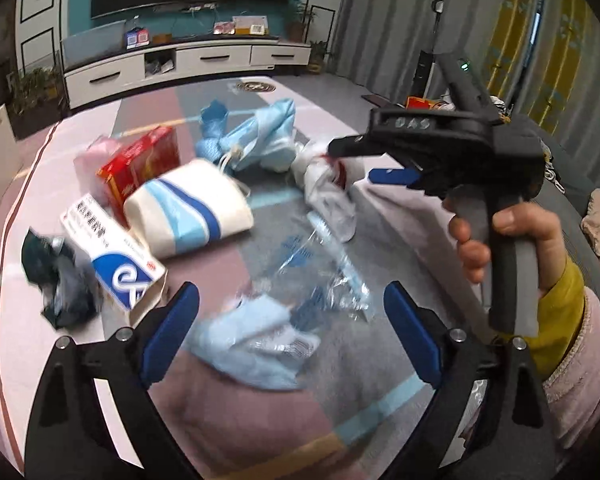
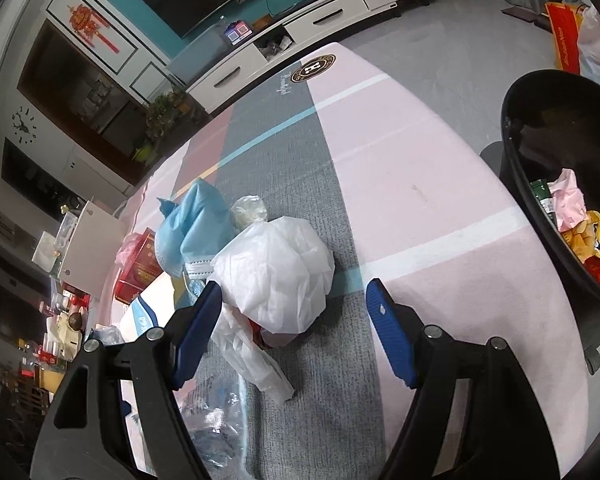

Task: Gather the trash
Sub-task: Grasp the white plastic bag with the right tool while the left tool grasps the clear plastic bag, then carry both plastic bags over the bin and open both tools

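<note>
Trash lies scattered on a striped bench [image 2: 420, 208]. The left gripper [image 1: 292, 332], jaws spread and empty, hangs over a blurred light-blue wrapper [image 1: 244, 340], apparently plastic. The right gripper [image 2: 294, 316], jaws also spread, hovers beside a crumpled white bag [image 2: 276, 268]. A black bin [image 2: 540, 216], already holding wrappers, stands at the bench's right edge.

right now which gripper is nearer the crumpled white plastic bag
Right. The right gripper hovers open at the crumpled white plastic bag, one finger beside it. The left gripper hovers open over blue wrappers, farther off.
</note>
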